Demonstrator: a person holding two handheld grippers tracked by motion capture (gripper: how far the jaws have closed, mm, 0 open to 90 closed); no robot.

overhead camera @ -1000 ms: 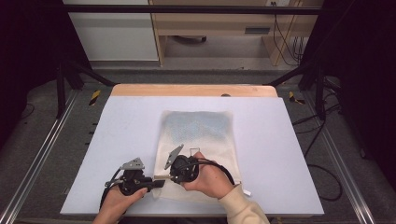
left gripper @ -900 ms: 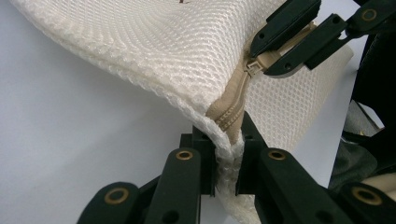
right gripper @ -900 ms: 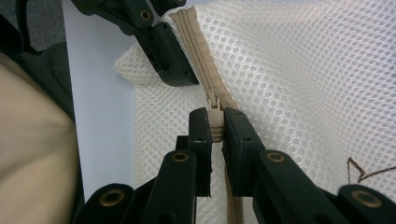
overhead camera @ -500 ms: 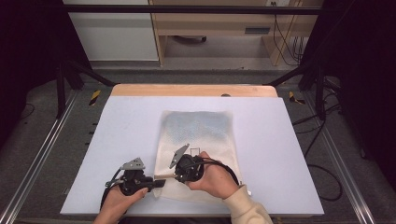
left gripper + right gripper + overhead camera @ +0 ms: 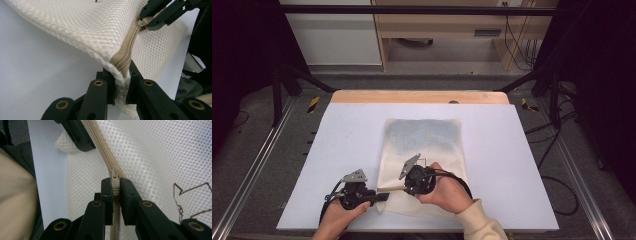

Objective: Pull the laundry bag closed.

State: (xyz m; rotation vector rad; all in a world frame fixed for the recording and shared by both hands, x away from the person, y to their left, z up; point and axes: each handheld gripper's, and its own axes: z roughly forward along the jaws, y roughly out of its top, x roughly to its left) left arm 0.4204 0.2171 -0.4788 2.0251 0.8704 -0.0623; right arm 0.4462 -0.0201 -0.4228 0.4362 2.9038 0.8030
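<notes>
right claw [image 5: 115, 185] shifted left | clamps zipper pull [image 5: 114, 177] | left claw [image 5: 121, 78] pinches mesh bag [image 5: 424, 145] corner

— What is the bag [image 5: 100, 27] made of?
— Cream mesh cloth, open-holed and matt, with a tan woven zipper tape [image 5: 126, 56] and a dull beige zipper pull [image 5: 114, 178]. A thin brown outline is stitched into the mesh.
— And the grippers?
— The left gripper [image 5: 121, 82] and right gripper [image 5: 115, 195] have black matt plastic jaws with brass-coloured rivets; a grey plate [image 5: 409, 165] tops the right one.
— The desk [image 5: 352, 130]?
— A smooth, matt pale top; bare wood along its far edge.
</notes>
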